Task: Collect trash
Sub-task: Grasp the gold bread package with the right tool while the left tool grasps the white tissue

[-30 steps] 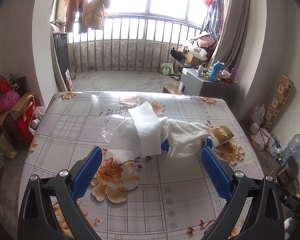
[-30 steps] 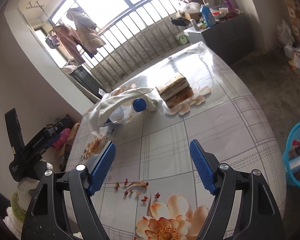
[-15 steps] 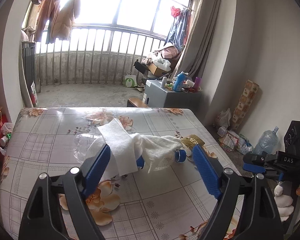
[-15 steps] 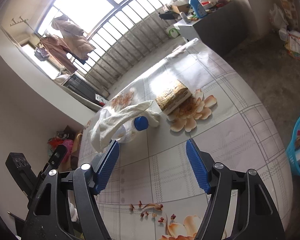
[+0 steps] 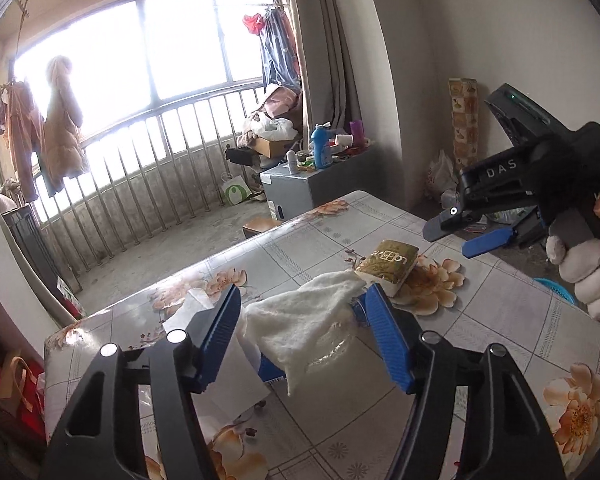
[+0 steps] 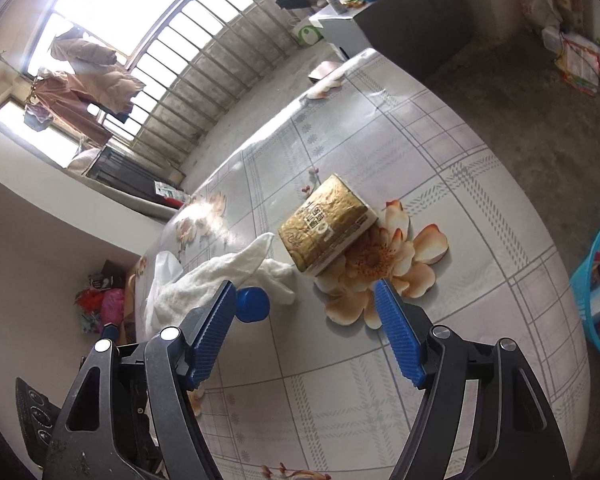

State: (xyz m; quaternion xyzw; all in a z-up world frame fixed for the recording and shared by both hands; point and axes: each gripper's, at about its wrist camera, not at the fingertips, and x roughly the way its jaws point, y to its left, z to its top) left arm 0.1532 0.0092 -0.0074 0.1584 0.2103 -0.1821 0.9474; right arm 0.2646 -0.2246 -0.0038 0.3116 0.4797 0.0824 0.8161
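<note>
A clear plastic bottle (image 5: 332, 346) with a blue cap (image 6: 253, 304) lies on the floral table (image 5: 500, 320), draped with a white cloth (image 5: 300, 320). My left gripper (image 5: 303, 292) straddles the cloth and bottle; its jaws are closing, and the pads stand close beside the bundle without clearly pressing it. A gold tissue pack (image 6: 328, 228) lies just past the bottle on a flower print. My right gripper (image 6: 304, 286) hovers over the table short of that pack, its jaws opening with nothing between them. In the left wrist view a hand in a white fluffy glove (image 5: 580, 258) holds it.
A thin white paper sheet (image 5: 188, 312) lies under the bottle's far end. A blue basket (image 6: 598, 288) holding rubbish stands on the floor off the table's right edge. Beyond the table are a grey cabinet (image 5: 296, 188) with bottles and a railing.
My left gripper has rolled and moved in low over the table, its jaws narrowing around the cloth-covered bottle. My right gripper has advanced toward the tissue pack, which now looks larger.
</note>
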